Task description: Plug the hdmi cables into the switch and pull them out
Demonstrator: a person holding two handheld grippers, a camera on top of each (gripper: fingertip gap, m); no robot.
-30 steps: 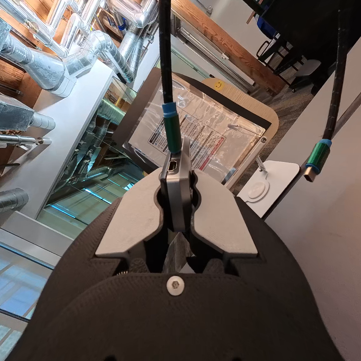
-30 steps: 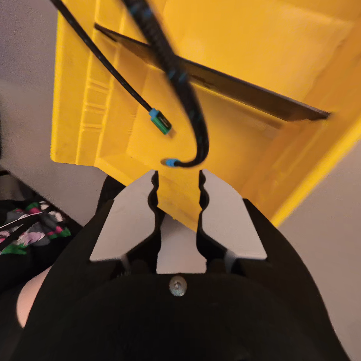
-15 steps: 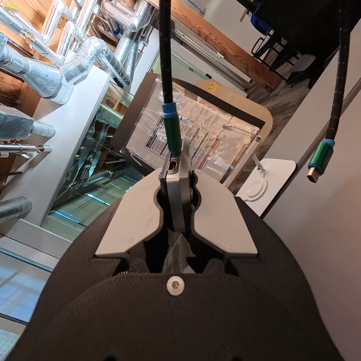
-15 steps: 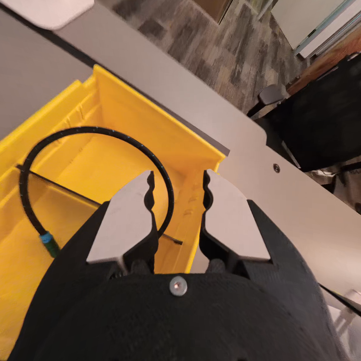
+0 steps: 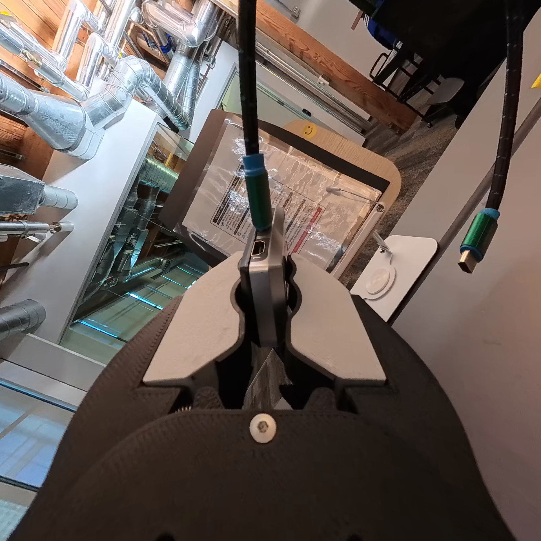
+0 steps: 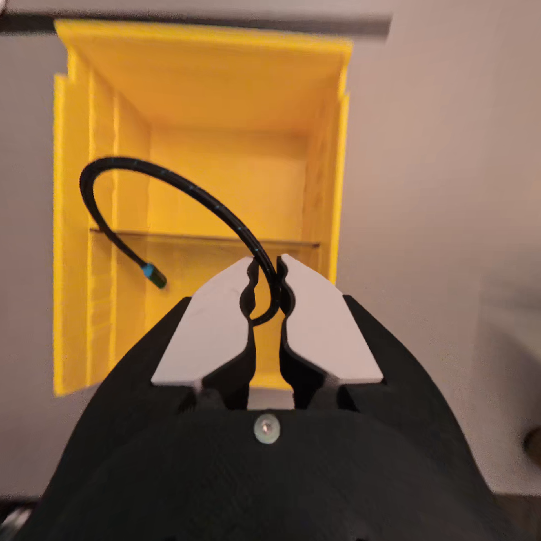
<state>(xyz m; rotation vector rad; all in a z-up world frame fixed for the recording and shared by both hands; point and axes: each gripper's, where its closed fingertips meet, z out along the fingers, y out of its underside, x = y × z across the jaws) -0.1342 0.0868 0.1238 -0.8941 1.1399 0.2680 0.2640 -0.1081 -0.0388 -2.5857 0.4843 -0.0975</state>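
Left wrist view: HDMI switch clamped, one cable in, one hanging free.
The left gripper (image 5: 265, 260) has its jaws closed on the grey HDMI switch (image 5: 263, 289), as half a second ago; a green-shelled plug (image 5: 259, 202) sits in the switch's top port, the port below it is empty, and a second plug (image 5: 475, 241) dangles well to the switch's right.

Right wrist view: the right gripper (image 6: 265, 259), open over the yellow bin (image 6: 205, 87) a moment ago, now has its jaws narrowed around a braided black cable (image 6: 205, 199); whether they pinch it, I cannot tell. Its plug (image 6: 155, 276) points down into the bin, so a third cable is probably being fetched.
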